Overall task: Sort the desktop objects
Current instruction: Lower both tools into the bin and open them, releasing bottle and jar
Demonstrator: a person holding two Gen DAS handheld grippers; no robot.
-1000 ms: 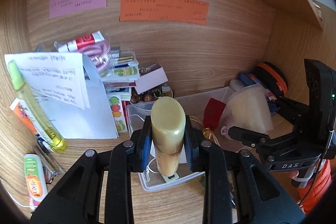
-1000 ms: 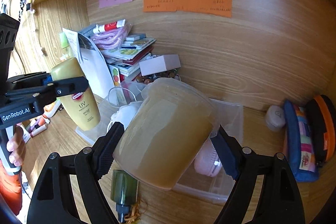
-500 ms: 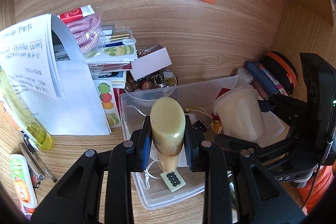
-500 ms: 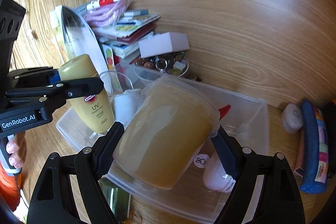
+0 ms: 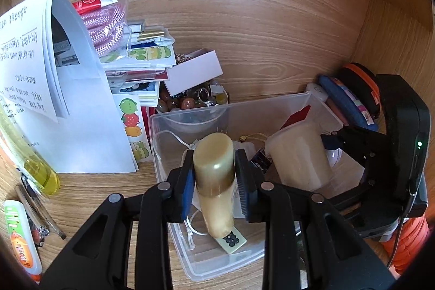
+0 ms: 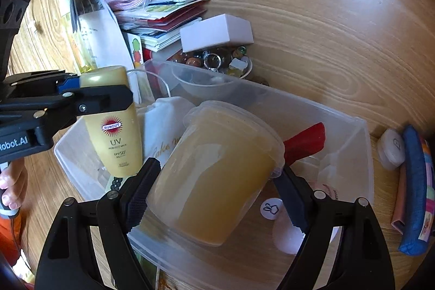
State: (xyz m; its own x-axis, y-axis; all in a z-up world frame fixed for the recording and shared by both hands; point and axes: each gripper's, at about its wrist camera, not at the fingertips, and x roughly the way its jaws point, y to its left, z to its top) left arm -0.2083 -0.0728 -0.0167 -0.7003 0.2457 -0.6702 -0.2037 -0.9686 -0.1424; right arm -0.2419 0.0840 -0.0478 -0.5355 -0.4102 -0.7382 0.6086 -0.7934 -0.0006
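Observation:
My left gripper (image 5: 214, 182) is shut on a gold sunscreen bottle (image 5: 214, 175), upright, its lower end down inside the clear plastic bin (image 5: 244, 110). The bottle (image 6: 114, 127) also shows in the right wrist view, held by the left gripper (image 6: 78, 97). My right gripper (image 6: 214, 197) is shut on a lidded tub of yellow stuff (image 6: 217, 175), tilted, held over the bin (image 6: 364, 143). The tub (image 5: 299, 154) stands right of the bottle in the left wrist view. The bin holds a white pouch (image 6: 163, 127), a red item (image 6: 307, 140) and a small tile with black dots (image 5: 232, 242).
A stack of books and packets (image 5: 138, 67), folded paper (image 5: 54, 89) and a bowl of beads (image 5: 195, 97) stand behind the bin on the left. Pencil cases (image 6: 416, 181) lie at the right. A yellow bottle (image 5: 35, 162), pens and a glue tube (image 5: 21, 235) lie front left.
Both grippers have moved down and forward over the bin. The sunscreen bottle's lower end and the tub now sit lower, within the bin's walls.

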